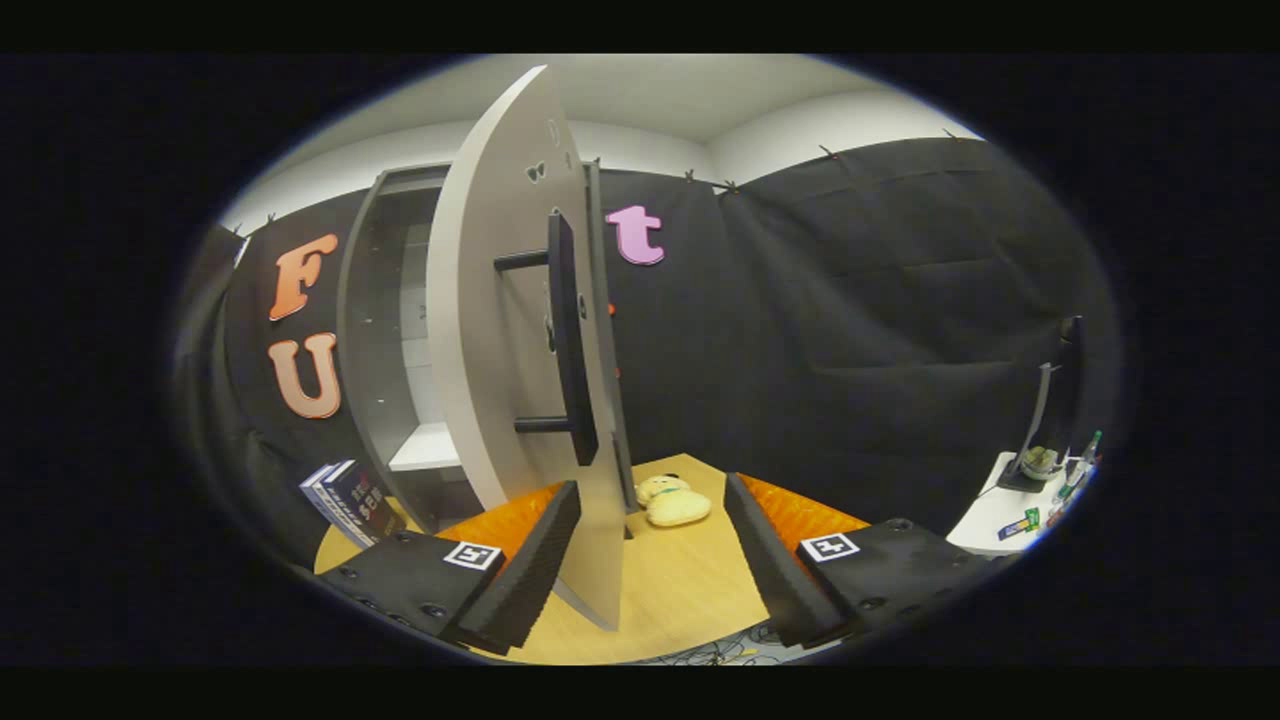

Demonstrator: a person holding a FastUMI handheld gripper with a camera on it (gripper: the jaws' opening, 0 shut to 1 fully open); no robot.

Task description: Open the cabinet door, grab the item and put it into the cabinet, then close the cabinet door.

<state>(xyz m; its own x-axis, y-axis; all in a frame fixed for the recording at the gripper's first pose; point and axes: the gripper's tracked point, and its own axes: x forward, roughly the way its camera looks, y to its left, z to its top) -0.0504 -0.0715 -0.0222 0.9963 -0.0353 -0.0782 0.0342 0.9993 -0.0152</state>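
Observation:
The grey cabinet [375, 330] stands on the wooden table [690, 590], and its door [500, 330] is swung wide, edge-on toward me. A dark bar handle [570, 340] sticks out of the door's face. Inside I see a white shelf [425, 448]. My gripper [650, 560] is open, and the door's lower free edge reaches down between the two fingers, close to the left one. A pale yellow plush toy [672, 501] lies on the table just beyond the fingers, right of the door.
A dark box [350, 500] with print leans against the cabinet's left foot. Far right stands a small white table [1005, 515] with a monitor stand and small items. Cables lie below the wooden table's near edge.

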